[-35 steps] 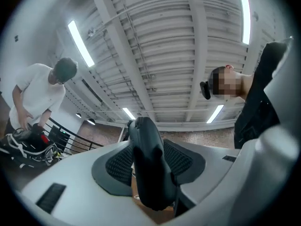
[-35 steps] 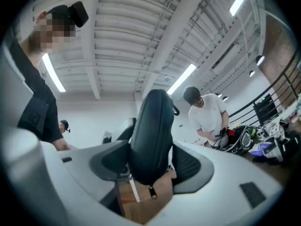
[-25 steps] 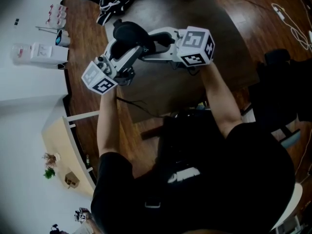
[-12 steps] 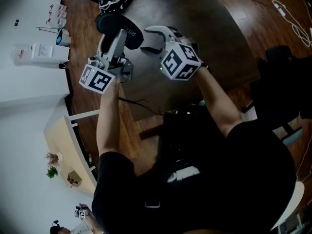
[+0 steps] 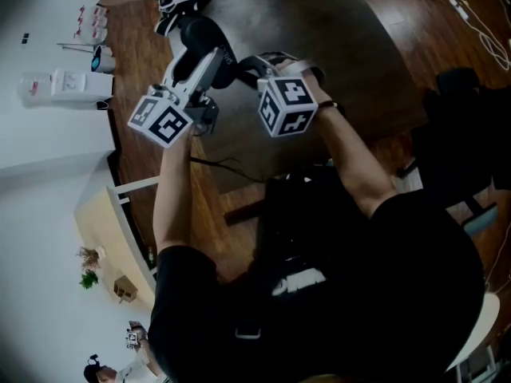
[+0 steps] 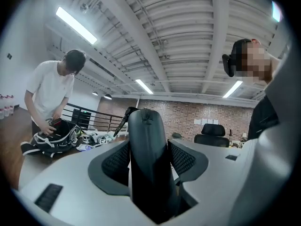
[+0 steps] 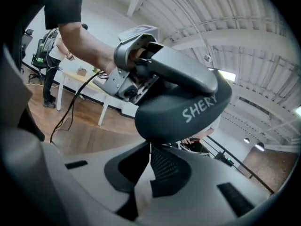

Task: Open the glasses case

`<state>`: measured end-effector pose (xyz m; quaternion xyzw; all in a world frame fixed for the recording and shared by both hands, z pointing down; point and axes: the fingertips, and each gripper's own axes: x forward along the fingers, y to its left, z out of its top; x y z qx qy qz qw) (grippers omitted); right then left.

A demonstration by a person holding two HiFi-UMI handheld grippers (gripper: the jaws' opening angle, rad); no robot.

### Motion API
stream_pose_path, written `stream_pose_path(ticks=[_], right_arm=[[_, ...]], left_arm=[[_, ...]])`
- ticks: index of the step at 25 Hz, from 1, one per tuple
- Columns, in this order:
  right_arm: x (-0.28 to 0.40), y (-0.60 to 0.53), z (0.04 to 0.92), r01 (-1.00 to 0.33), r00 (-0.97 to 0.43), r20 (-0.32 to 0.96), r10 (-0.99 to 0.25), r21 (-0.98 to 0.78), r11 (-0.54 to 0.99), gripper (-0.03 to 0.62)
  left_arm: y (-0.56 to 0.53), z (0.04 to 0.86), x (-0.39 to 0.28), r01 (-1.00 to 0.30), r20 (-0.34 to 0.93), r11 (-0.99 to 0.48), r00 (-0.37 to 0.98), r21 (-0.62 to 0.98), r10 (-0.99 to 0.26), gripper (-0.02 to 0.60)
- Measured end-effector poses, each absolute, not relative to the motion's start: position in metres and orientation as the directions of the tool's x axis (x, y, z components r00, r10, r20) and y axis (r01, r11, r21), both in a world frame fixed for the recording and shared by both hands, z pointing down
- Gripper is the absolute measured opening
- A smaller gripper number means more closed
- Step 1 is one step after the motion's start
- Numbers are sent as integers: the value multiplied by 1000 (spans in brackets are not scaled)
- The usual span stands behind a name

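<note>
Black and hard-shelled, the glasses case (image 6: 146, 126) hangs above the bench (image 5: 343, 38), clamped across its width by the left tool (image 5: 206, 64). The right tool (image 7: 150, 147) has just closed its jaws, nothing visible between them, its tips just beneath the case's long edge.

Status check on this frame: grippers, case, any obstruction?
Left gripper shut on glasses case, jaws just closing tighter. Right gripper just closed, jaws together at the case's end, nothing seen between them. Case looks closed. Nothing blocking.
</note>
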<state>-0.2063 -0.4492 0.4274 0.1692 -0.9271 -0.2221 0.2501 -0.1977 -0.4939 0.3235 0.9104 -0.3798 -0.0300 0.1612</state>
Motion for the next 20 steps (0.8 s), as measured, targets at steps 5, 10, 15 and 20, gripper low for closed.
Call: stream_pose_path(ticks=[5,10,15,20], right_arm=[[-210,-447,428,-188,-811,392,-434,529,828,12],[-203,-445,438,-160,-801,427,-419,522,838,12],[-196,-447,440,-152,-790,443,-424,529,835,12],[-173,-466,432,-232,-760,420,-496,538,810,12]], left_arm=[[-498,335,-185,-693,151,-671,717,265,-681,261],[-491,348,-175,-669,253,-686,744,287,-619,244],[-483,358,-170,-640,335,-714,764,284,-551,241],[-475,369,-168,-623,392,-729,769,283,-505,241]])
